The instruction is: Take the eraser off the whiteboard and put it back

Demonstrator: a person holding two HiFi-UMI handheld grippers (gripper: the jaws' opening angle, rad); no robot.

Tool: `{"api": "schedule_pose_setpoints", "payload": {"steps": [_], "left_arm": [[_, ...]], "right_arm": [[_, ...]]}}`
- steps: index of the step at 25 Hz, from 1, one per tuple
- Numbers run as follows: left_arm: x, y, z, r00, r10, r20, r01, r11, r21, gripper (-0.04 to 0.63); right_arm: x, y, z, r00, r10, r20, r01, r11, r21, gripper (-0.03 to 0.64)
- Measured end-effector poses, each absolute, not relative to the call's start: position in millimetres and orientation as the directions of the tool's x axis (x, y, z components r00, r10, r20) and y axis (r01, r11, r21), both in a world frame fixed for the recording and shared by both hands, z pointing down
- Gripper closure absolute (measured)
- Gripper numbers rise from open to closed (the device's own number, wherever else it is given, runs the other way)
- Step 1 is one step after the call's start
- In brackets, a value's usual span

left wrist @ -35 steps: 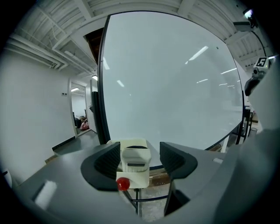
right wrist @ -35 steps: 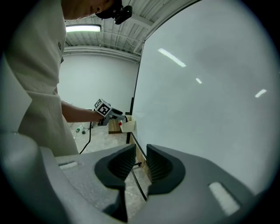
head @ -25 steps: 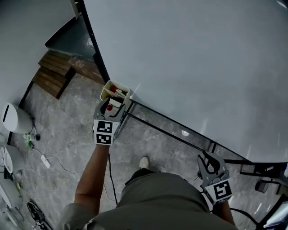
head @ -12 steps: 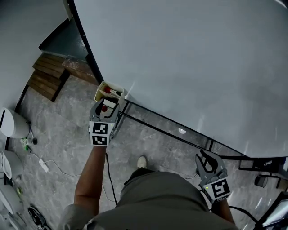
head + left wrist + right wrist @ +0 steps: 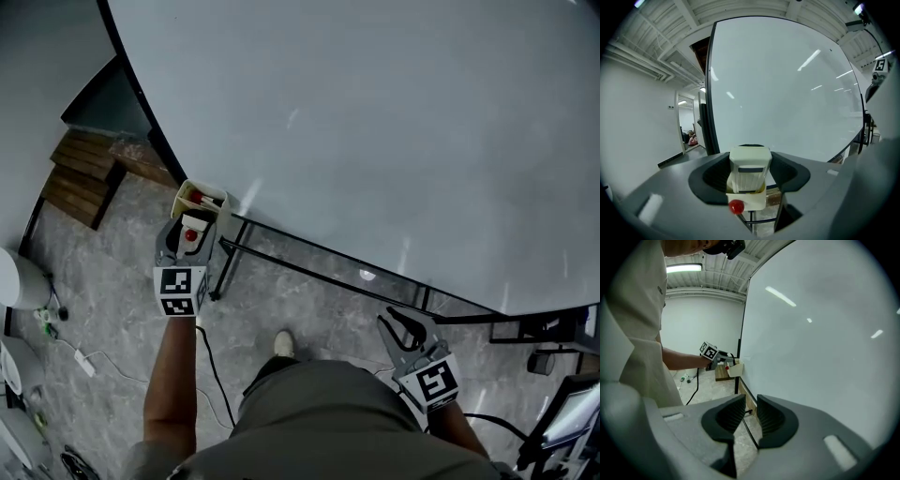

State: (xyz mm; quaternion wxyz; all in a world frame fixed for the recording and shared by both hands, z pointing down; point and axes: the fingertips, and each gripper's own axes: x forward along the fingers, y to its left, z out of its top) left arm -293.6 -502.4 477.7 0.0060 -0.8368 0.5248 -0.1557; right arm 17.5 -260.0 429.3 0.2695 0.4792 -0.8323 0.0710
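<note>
The big whiteboard (image 5: 375, 122) stands upright on a black frame. A cream tray (image 5: 208, 196) hangs at its lower left corner. My left gripper (image 5: 190, 225) reaches level at that tray. In the left gripper view a cream eraser (image 5: 749, 171) with a grey stripe stands between the wide jaws, its foot just inside the tray (image 5: 754, 200), which has a red knob (image 5: 736, 206) at its front. Those jaws have just been closing and now press on the eraser's sides. My right gripper (image 5: 405, 323) hangs low at the right, its jaws (image 5: 751, 401) a narrow slot apart and empty.
The board's black stand rails (image 5: 309, 267) run along the grey stone floor. A wooden pallet (image 5: 80, 173) lies at the far left, near white devices (image 5: 9, 277) and a cable (image 5: 216, 375). My shoe (image 5: 279, 344) is by the frame. A doorway (image 5: 686, 124) opens left of the board.
The head view has swung, so board and tray sit further left. The left gripper has stayed at the tray and risen slightly with the eraser. The right gripper looks the same.
</note>
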Motion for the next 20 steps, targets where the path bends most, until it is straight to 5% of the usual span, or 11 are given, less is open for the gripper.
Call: {"api": "schedule_pose_setpoints", "payload": {"steps": [20], "left_arm": [[-254.0, -363.2, 323.8, 0.414, -0.909, 0.046, -0.884, -0.414, -0.217, 0.328]], "right_arm": [[23.7, -232.0, 426.2, -0.568, -0.676, 0.469, -0.715, 0.688, 0.127, 0.552]]}}
